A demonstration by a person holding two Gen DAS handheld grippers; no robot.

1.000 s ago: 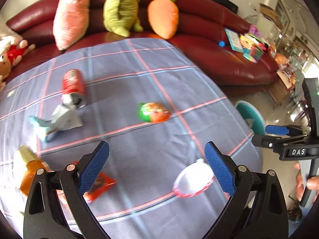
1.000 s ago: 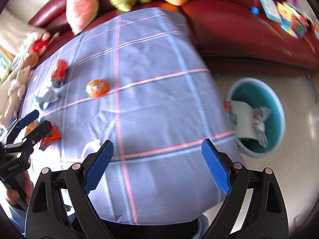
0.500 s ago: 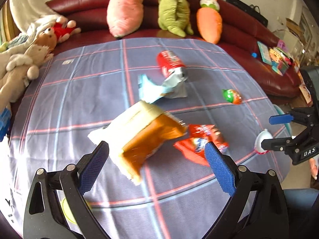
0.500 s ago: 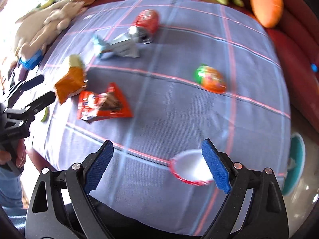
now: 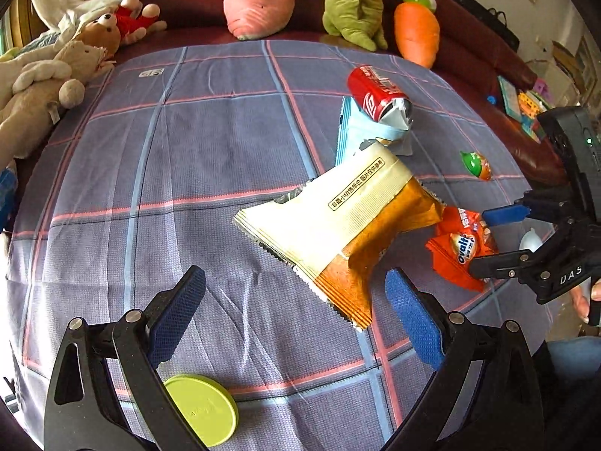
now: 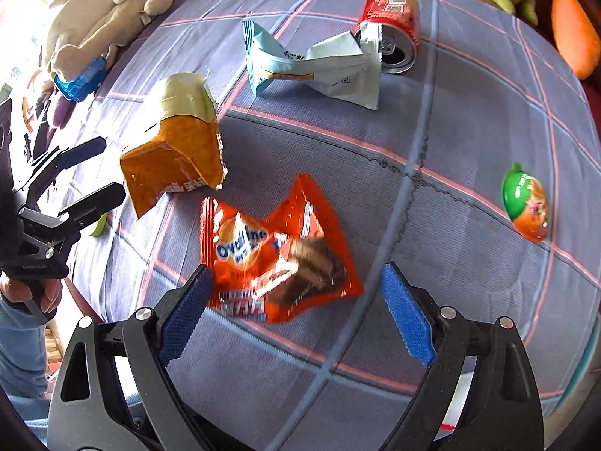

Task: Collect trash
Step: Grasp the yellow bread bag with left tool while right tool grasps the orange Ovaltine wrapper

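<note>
In the left wrist view, the left gripper (image 5: 295, 317) hung with jaws spread and empty above the plaid tablecloth (image 5: 210, 158). A crinkled cream-and-orange snack bag (image 5: 338, 225) lay just ahead, a flat lime-green lid (image 5: 204, 409) beneath the near finger.

In the right wrist view, the right gripper (image 6: 296, 314), jaws wide, straddled a glossy orange Ovaltine wrapper (image 6: 278, 251) without pinching it. Only here showed the crushed red can's (image 6: 392, 24) open mouth, touching a pale blue pouch (image 6: 311, 67).

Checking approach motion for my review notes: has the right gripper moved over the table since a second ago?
Yes. The right gripper, open and empty, then framed bare cloth beside the bin at the table edge; now it frames the orange Ovaltine wrapper, well inward.
</note>
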